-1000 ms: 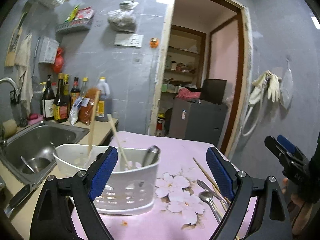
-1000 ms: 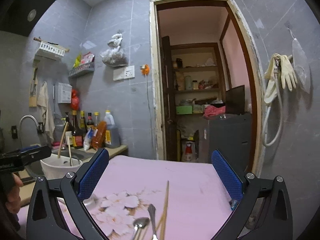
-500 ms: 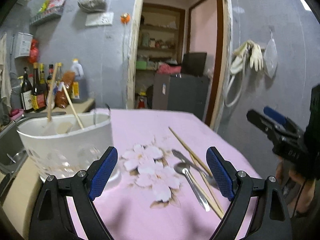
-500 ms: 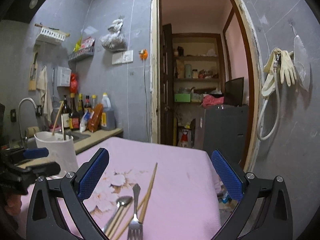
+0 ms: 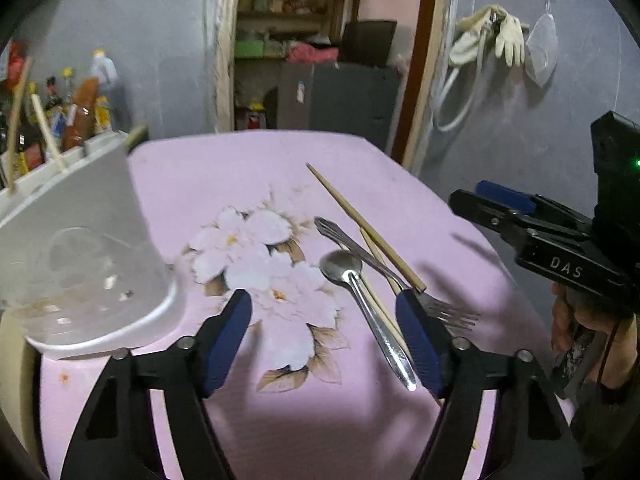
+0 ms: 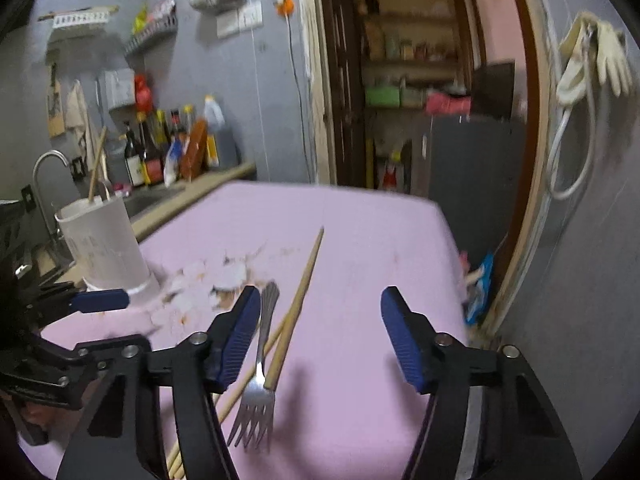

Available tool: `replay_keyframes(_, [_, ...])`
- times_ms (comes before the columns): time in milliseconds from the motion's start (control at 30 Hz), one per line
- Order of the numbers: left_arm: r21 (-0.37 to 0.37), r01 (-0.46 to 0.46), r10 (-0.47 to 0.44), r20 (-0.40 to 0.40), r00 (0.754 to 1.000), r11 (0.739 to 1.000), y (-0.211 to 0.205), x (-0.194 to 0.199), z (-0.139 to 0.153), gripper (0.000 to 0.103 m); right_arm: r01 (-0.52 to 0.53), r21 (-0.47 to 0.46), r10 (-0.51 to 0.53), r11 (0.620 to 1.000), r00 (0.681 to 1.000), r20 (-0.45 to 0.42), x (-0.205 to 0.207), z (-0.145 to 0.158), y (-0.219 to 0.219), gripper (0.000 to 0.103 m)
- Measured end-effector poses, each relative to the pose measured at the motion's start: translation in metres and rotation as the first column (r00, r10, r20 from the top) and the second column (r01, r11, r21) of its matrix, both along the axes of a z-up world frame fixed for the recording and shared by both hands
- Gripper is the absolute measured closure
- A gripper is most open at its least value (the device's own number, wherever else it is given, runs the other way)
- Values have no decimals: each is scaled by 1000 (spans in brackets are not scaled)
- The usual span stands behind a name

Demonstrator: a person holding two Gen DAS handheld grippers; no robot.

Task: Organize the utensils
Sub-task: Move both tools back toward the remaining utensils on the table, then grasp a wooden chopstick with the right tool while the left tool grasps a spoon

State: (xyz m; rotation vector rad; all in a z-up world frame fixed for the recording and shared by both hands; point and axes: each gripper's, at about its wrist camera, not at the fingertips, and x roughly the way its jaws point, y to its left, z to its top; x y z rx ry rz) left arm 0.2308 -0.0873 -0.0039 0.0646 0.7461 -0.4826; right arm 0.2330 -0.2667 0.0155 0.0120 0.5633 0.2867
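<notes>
With chopsticks already in the white holder at ten o'clock, the spoon, fork and loose chopsticks remained, and both claws, the left gripper and the right gripper, had just been closing, half-open and empty.

Rubber gloves and hose on wall

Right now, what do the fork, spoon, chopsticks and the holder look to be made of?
Fork and spoon: polished metal, probably stainless steel, showing bright glints. Chopsticks: pale matte tan, likely bamboo or wood. Holder: smooth white, probably plastic, though ceramic can't be excluded.
</notes>
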Motion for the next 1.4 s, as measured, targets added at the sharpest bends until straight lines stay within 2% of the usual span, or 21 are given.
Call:
replay_keyframes(33, [5, 10, -10, -15, 1000, 1000, -2, 3, -3, 42, -5, 4, 5, 1000, 1000, -18, 2, -3, 0, 46])
replay_keyframes(100, [13, 32, -31, -47, 998, 999, -6, 9, -8, 50, -15, -12, 14, 1000, 999, -45, 4, -8, 2, 56])
replay_keyframes(233, [-4, 68, -68, -122, 990, 998, -12, 22, -17, 60, -45, -14, 43, 999, 993, -106, 11, -17, 6, 63])
replay_keyframes(267, [-8, 71, -72, -142, 987, 997, -13, 26, -19, 65, -52, -13, 50, 999, 992, -120, 13, -18, 7, 67])
replay_keyframes(400, [-21, 52, -55, -222, 973, 998, -15, 43, -29, 81, -80, 3, 80, 997, 980, -180, 25, -24, 11, 84])
replay_keyframes(467, [-51, 42, -53, -249, 967, 998, -12, 50, -29, 82, -88, 14, 89, 996, 973, -211, 34, -26, 13, 86])
replay_keyframes(767, [-83, 70, -91, -285, 954, 994, -10, 59, -28, 83, -123, 50, 132, 991, 944, -301, 56, -36, 21, 87])
replay_keyframes(900, [-89, 55, -79, -294, 953, 994, -10, 66, -29, 90, -136, 38, 142, 990, 933, -331, 61, -41, 24, 87])
replay_keyframes(967, [-109, 46, -78, -309, 948, 993, -11, 68, -30, 95, -146, 16, 142, 989, 929, -341, 61, -41, 27, 87])
replay_keyframes(1067, [-136, 30, -73, -323, 943, 990, -6, 68, -30, 97, -163, -8, 149, 987, 921, -361, 63, -41, 30, 87])
replay_keyframes(1167, [-124, 18, -56, -313, 948, 992, 0, 63, -27, 100, -173, -43, 146, 984, 921, -361, 60, -39, 31, 96])
replay_keyframes(1300, [-101, 8, -39, -309, 950, 995, 5, 55, -25, 100, -186, -131, 132, 974, 931, -340, 45, -36, 35, 97])
replay_keyframes(1400, [-81, 3, -27, -304, 952, 997, 13, 46, -24, 100, -175, -158, 115, 972, 937, -331, 32, -34, 28, 97])
